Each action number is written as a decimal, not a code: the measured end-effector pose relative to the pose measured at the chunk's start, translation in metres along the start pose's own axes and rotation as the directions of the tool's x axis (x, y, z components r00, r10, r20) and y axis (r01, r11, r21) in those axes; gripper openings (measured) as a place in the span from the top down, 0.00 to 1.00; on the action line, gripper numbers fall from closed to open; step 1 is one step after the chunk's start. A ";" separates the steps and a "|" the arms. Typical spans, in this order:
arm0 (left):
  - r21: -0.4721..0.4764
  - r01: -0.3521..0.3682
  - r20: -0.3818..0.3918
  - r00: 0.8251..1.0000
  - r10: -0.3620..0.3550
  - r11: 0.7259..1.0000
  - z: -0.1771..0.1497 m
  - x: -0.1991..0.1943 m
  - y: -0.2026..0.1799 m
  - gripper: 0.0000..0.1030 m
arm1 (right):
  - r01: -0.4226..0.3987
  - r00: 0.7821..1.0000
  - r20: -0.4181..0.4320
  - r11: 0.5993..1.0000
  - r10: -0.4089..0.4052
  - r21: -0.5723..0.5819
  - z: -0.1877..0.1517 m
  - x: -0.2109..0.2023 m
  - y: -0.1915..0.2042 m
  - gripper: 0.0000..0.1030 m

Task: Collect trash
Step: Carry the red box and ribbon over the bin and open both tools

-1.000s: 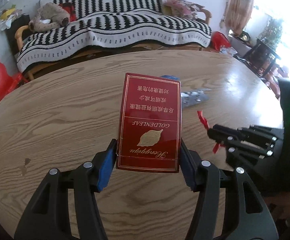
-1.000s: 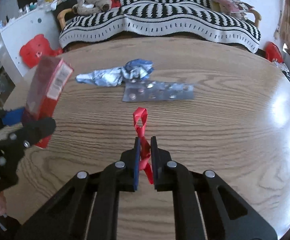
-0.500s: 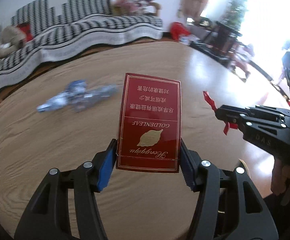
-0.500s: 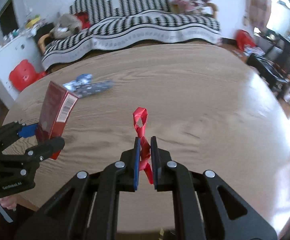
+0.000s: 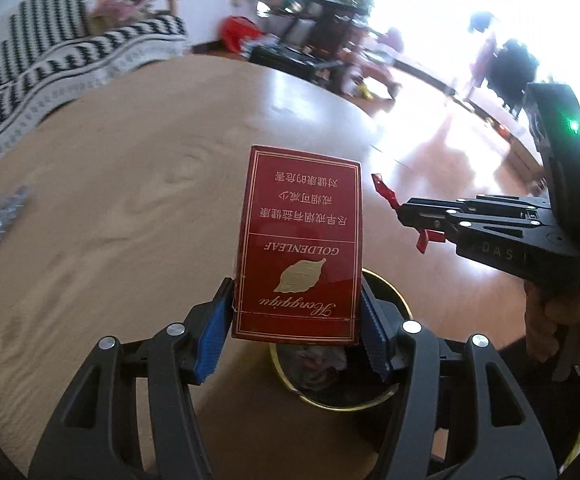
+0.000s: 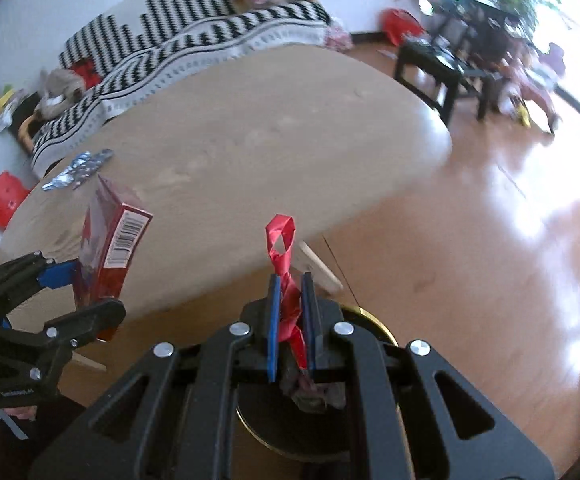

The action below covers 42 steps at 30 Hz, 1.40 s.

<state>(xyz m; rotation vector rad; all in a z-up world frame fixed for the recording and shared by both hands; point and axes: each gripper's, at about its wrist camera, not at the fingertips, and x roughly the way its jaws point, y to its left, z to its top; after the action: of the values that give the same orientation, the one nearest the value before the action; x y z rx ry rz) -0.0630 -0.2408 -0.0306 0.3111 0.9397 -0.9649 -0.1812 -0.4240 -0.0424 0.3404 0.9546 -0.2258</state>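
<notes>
Left gripper (image 5: 295, 328) is clamped on a red cigarette box (image 5: 299, 240), blue pads pressing its two long sides, box upright and held upside down to the cam. Right gripper (image 6: 290, 320) is pinched tight on a twisted red ribbon strip (image 6: 284, 256), w/ a loop sticking up above the fingertips. Both hang past the worktop (image 6: 250, 152) edge, over a round bin (image 5: 393, 396) w/ a gold rim on the floor; crumpled scraps lie inside it. Nothing sits between either held item & the bin mouth.

Box print, read inverted: "GOLDENLEAF", a script word approx. "Hongqiqu", a gold leaf logo, plus lines of Chinese text. Barcode on its narrow side in the right cam view. Right gripper body shows "DAS".

On the worktop, far left: silver-blue foil wrappers (image 6: 80, 168), well apart from both grippers; count unclear, blurred. Behind: striped sofa (image 6: 194, 36), 1 dark side table (image 6: 441, 68).

Count: 1 box, 1 ribbon, 1 bin, 2 grippers.
</notes>
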 end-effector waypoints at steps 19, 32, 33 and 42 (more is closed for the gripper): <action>0.072 0.056 -0.178 0.983 -0.042 0.996 -0.027 0.067 -0.032 0.44 | -0.005 0.987 -0.162 0.994 0.023 0.105 -0.050 0.021 -0.030 0.89; 0.085 0.078 -0.196 0.979 -0.060 0.993 -0.022 0.079 -0.039 0.43 | -0.005 0.987 -0.161 0.994 0.023 0.111 -0.043 0.019 -0.037 0.89; 0.085 0.077 -0.197 0.979 -0.059 0.993 -0.022 0.080 -0.040 0.43 | -0.004 0.987 -0.160 0.994 0.022 0.112 -0.042 0.018 -0.038 0.89; 0.097 0.073 -0.180 0.982 -0.054 0.993 -0.022 0.078 -0.042 0.27 | 0.014 0.991 -0.131 0.992 0.003 0.127 -0.039 0.013 -0.040 0.36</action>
<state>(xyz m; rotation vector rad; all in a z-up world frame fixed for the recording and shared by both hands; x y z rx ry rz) -0.0914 -0.2945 -0.0985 0.4620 1.0685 -1.0592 -0.2172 -0.4467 -0.0809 0.4748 1.0734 -0.2727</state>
